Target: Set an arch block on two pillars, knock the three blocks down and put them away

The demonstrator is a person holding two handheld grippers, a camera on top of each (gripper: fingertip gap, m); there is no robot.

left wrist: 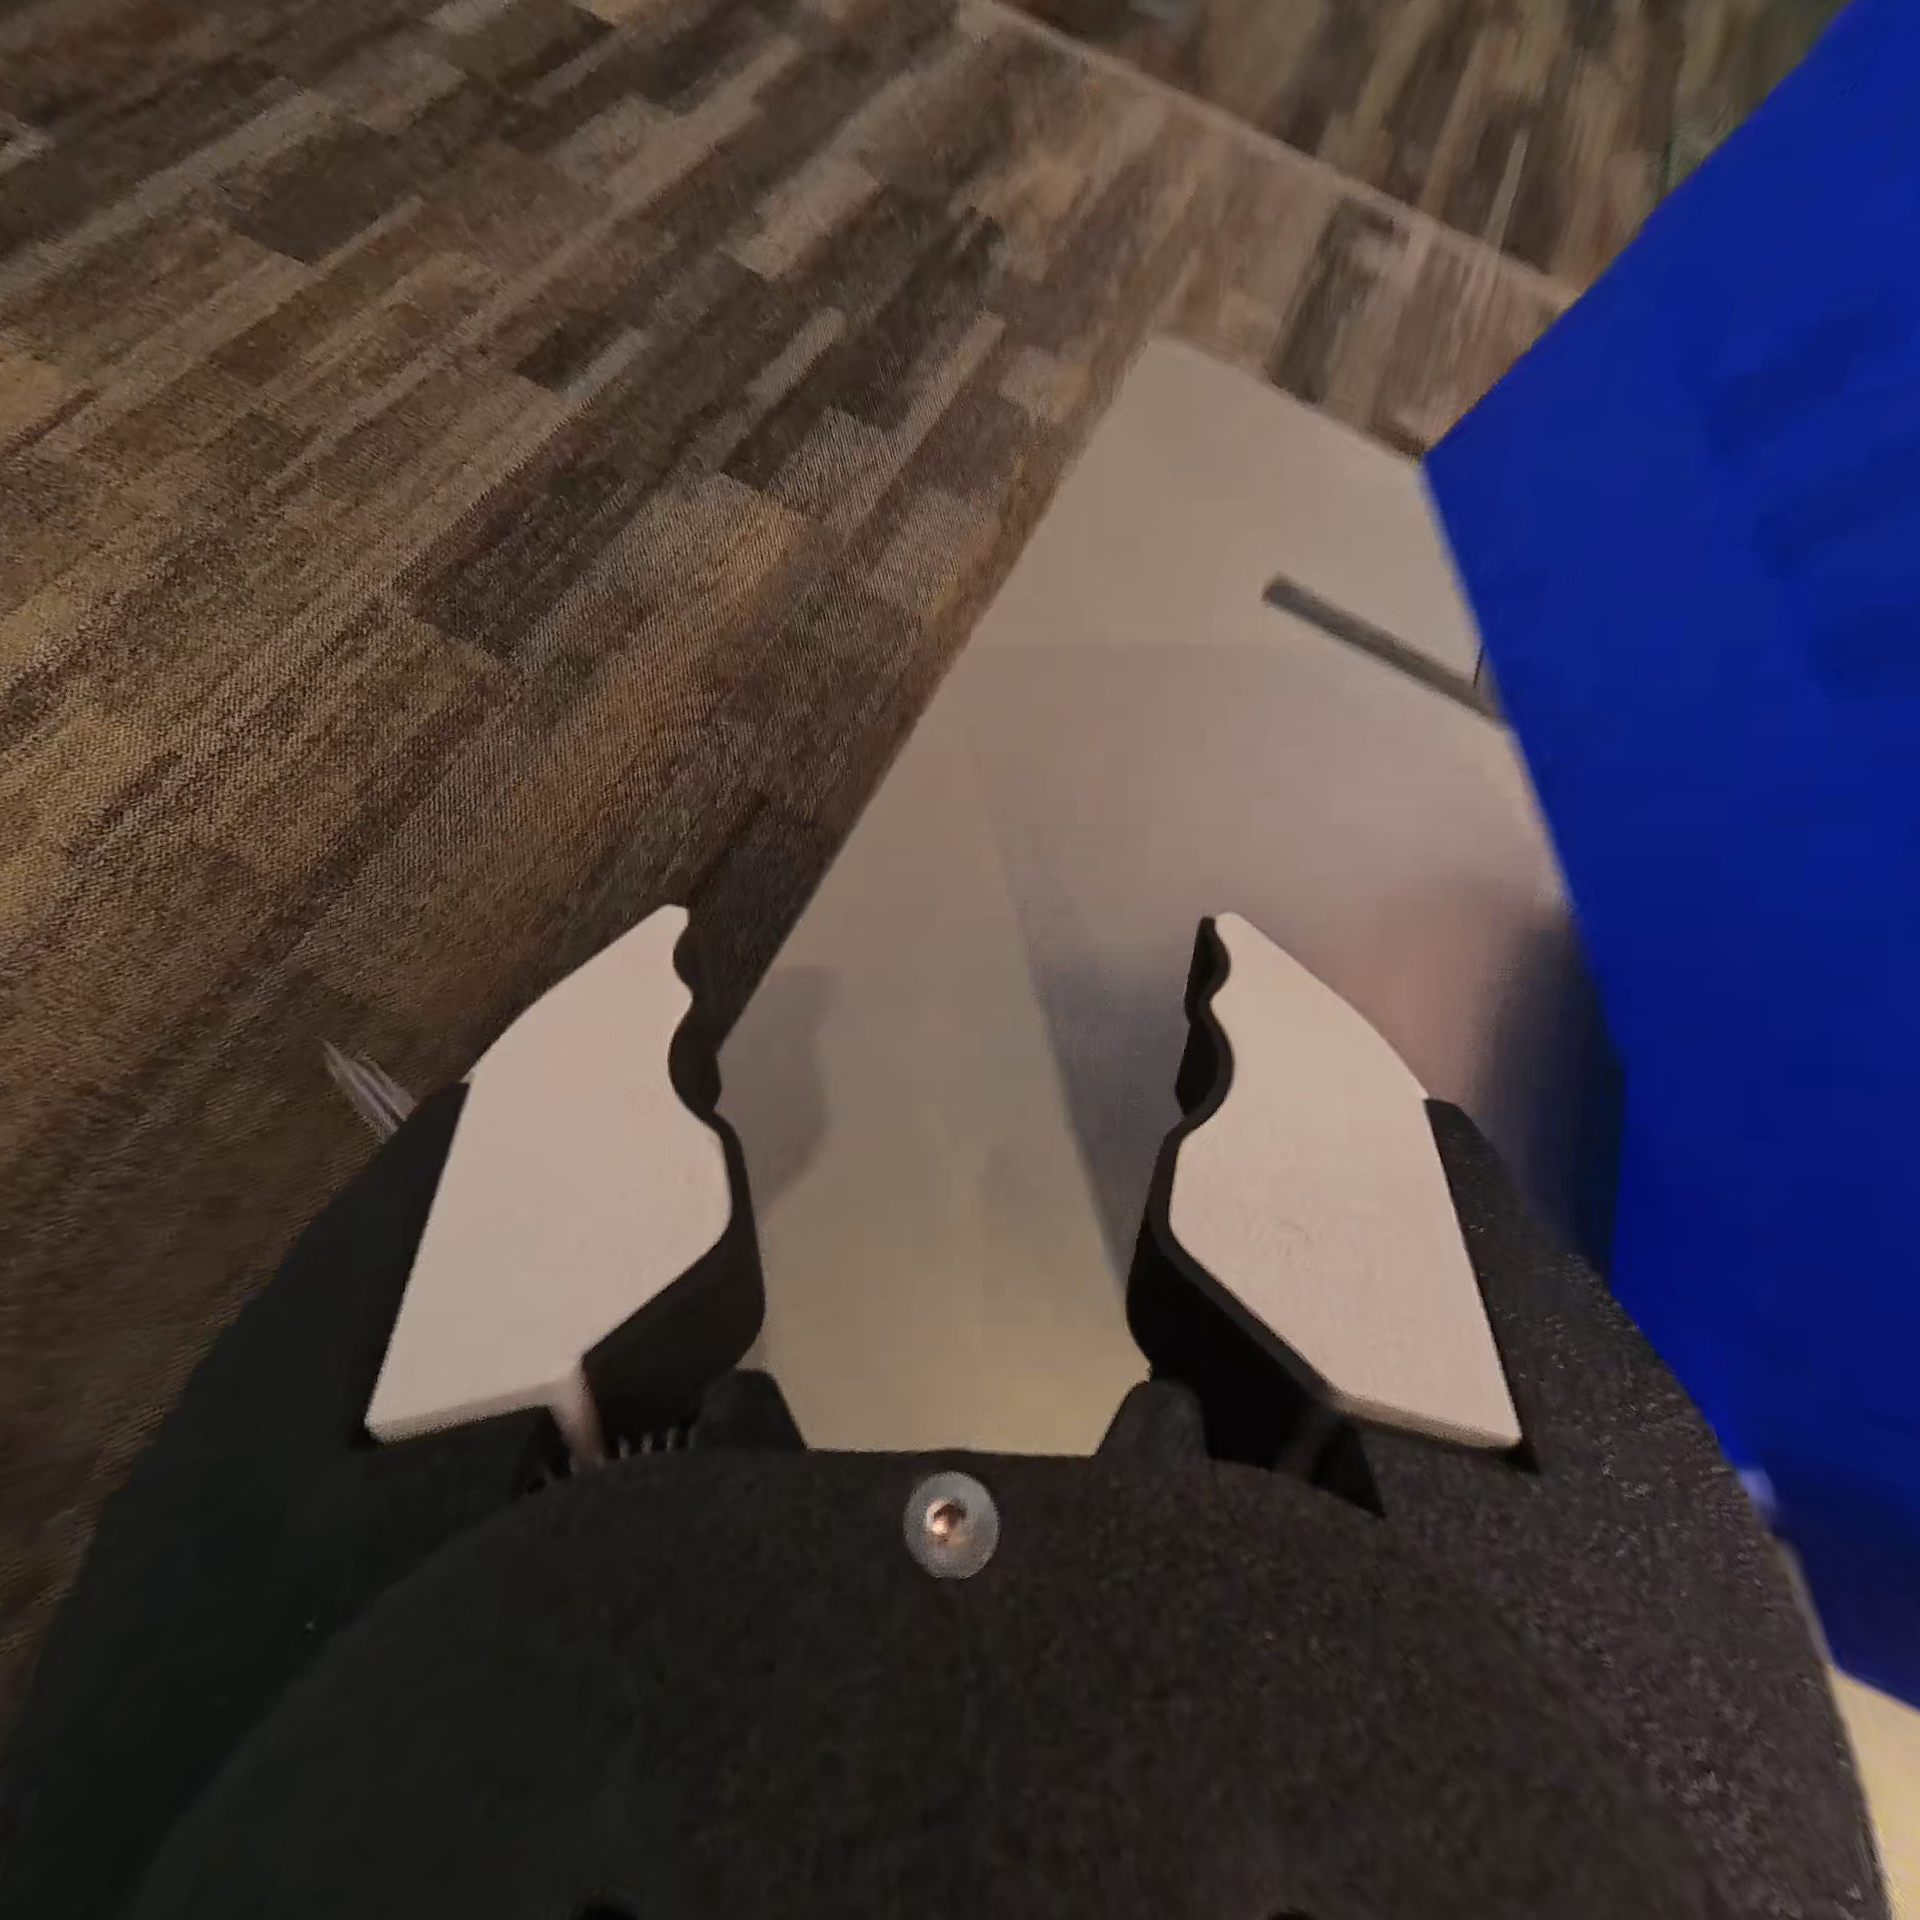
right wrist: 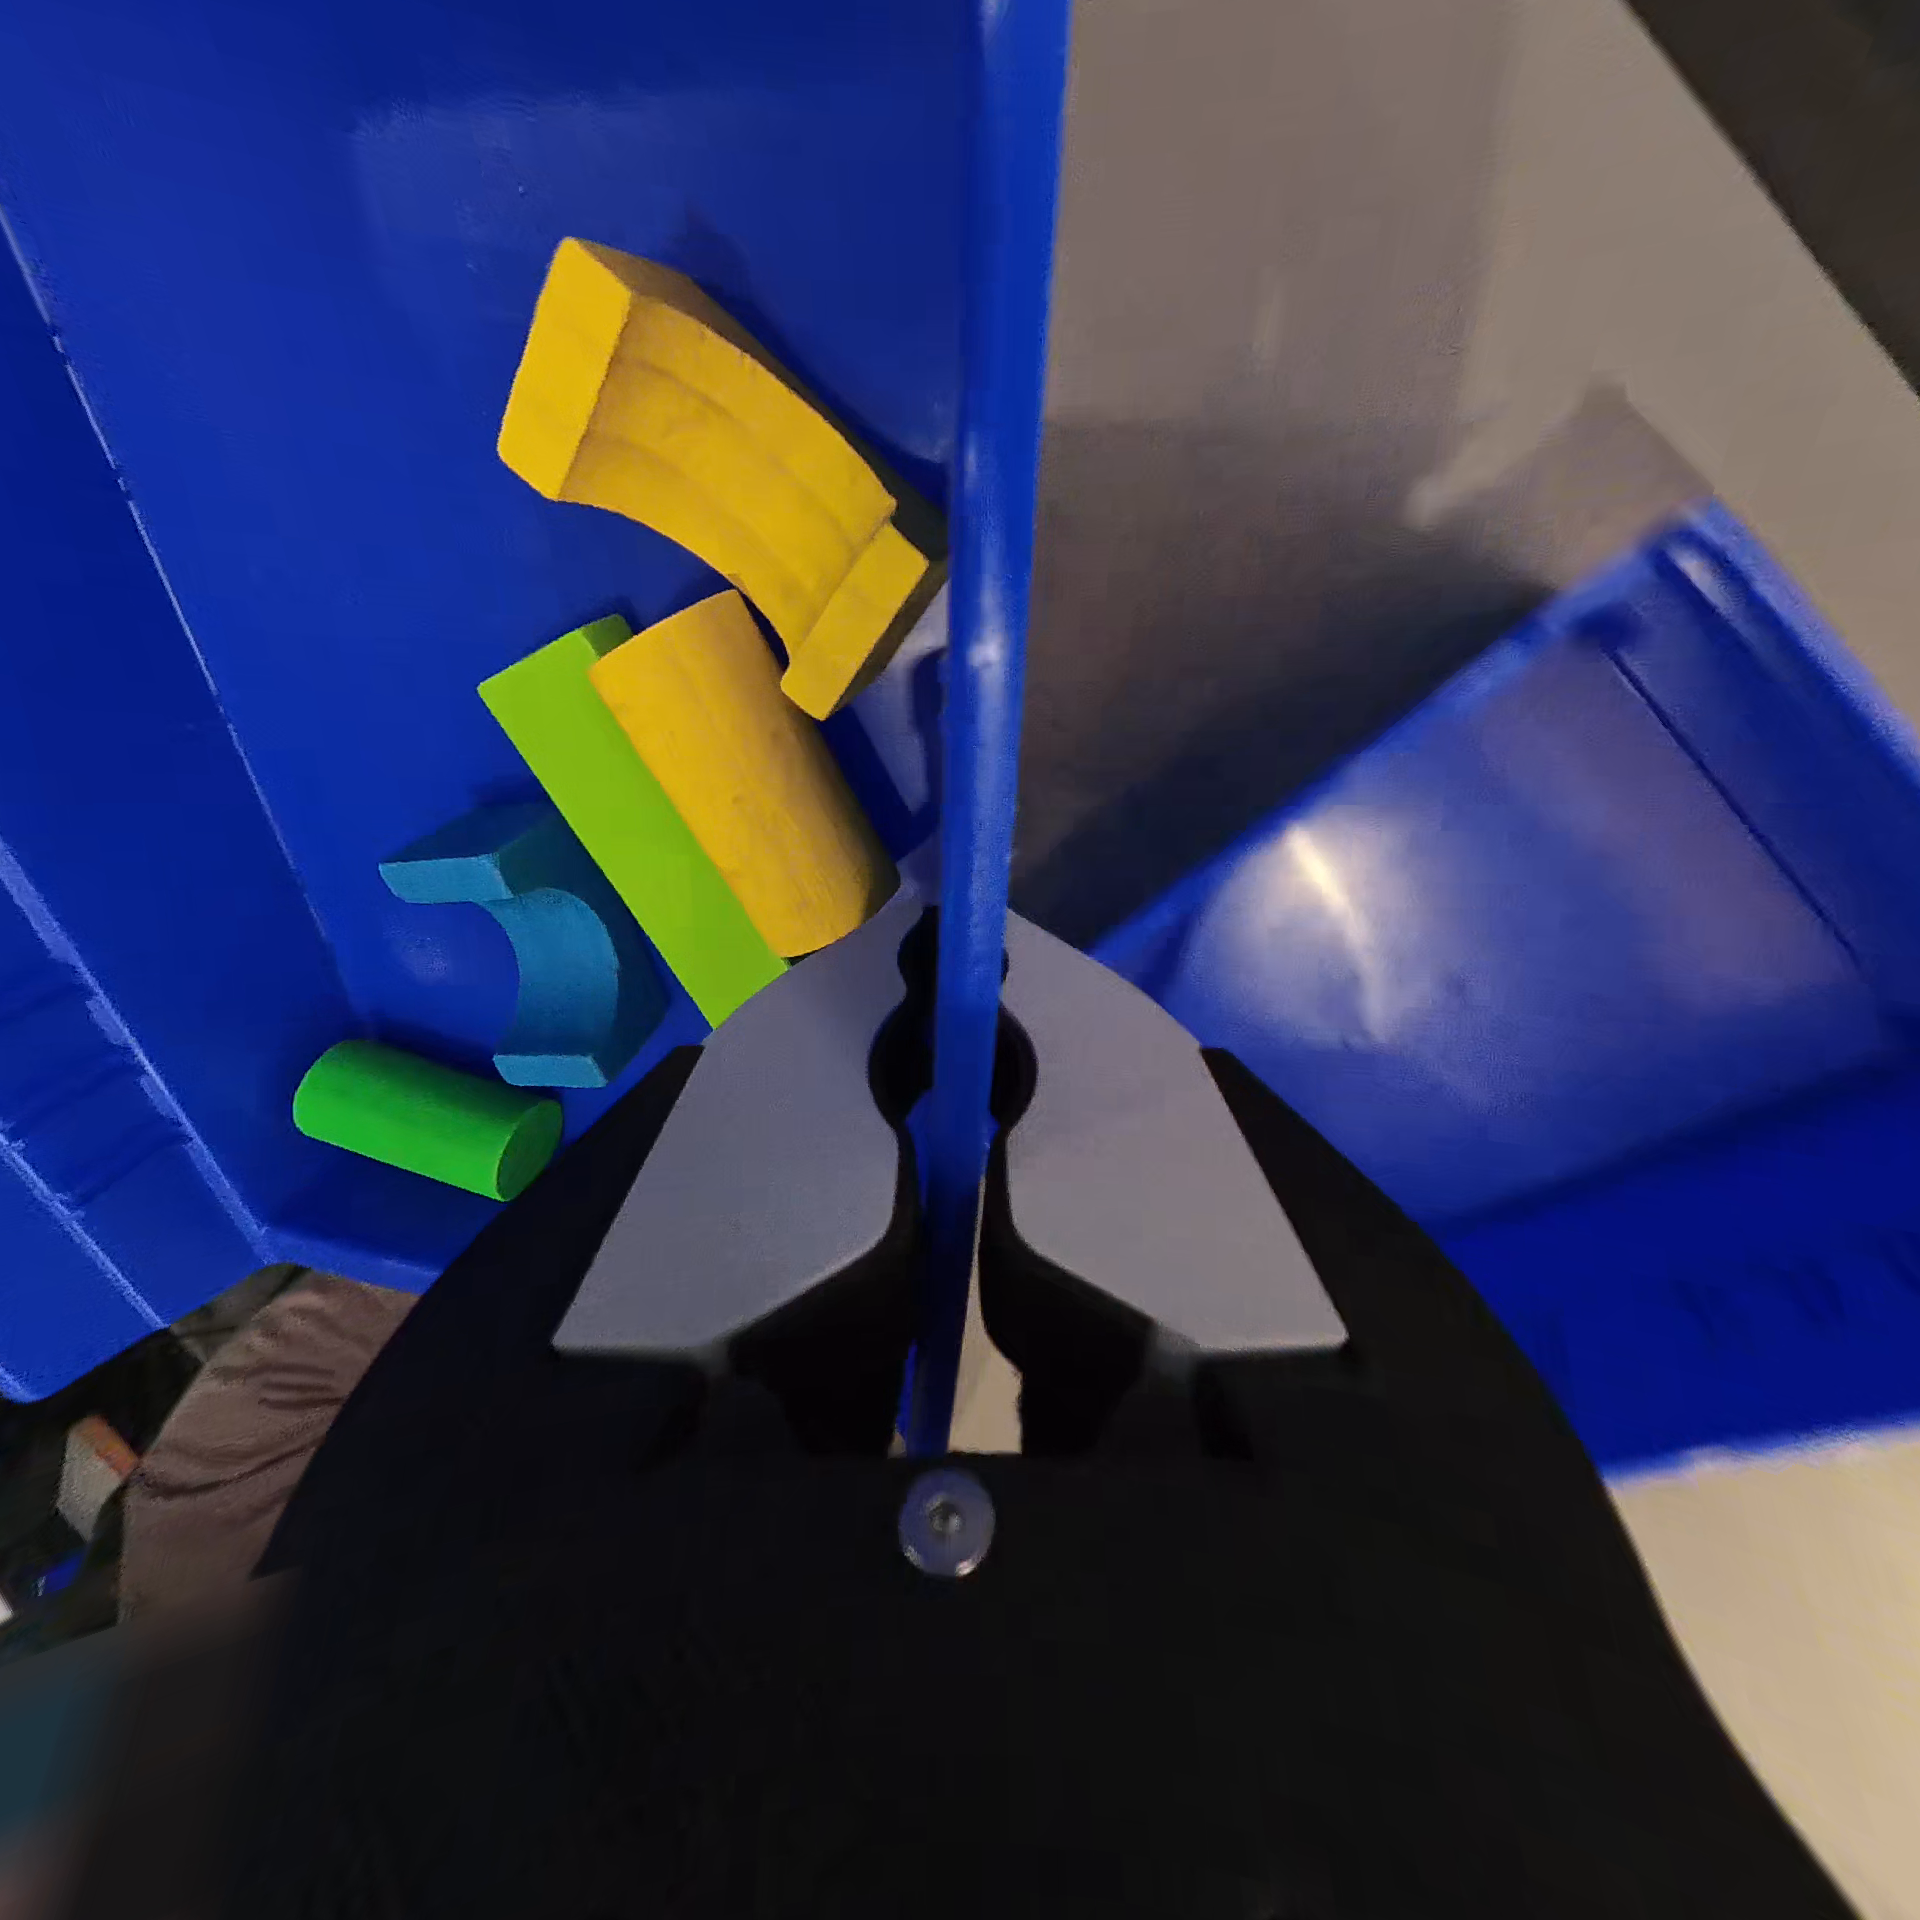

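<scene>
My right hand-held gripper point(right wrist: 954, 997) is clamped on the thin rim of a blue bin point(right wrist: 312, 416), one finger on each side of the wall, and the bin looks tipped up on that hold, though I cannot see what else supports it. Just left of the fingers, inside the bin, lie the blocks: a green plank point(right wrist: 623, 821) with a yellow cylinder point(right wrist: 743, 774) lying along it, a yellow arch point(right wrist: 707, 457) farther ahead, a blue arch point(right wrist: 540, 935) to the plank's left, and a green cylinder point(right wrist: 426, 1120) nearest the gripper body. To the right of the wall sits a second blue bin point(right wrist: 1507, 987) on the pale surface point(right wrist: 1299, 364).

I read this as tipping the blocks out to begin building, or handling the bin at the end; I cannot tell which. Either way, I would keep the pinch firm and deep on the rim, since a thin plastic wall can flex or slip out sideways. I would rotate slowly so the blocks slide rather than tumble off the surface, the cylinders especially, as they will roll.

My left hand-held gripper point(left wrist: 945, 935) has its fingers spread wide with nothing between them. It is angled down over the surface point(left wrist: 1195, 727) edge, with patterned carpet point(left wrist: 416, 520) off to its left and the bin point(left wrist: 1714, 727) wall close on its right. The view is motion-blurred. From there I would bring it in to steady the bin's far side.
</scene>
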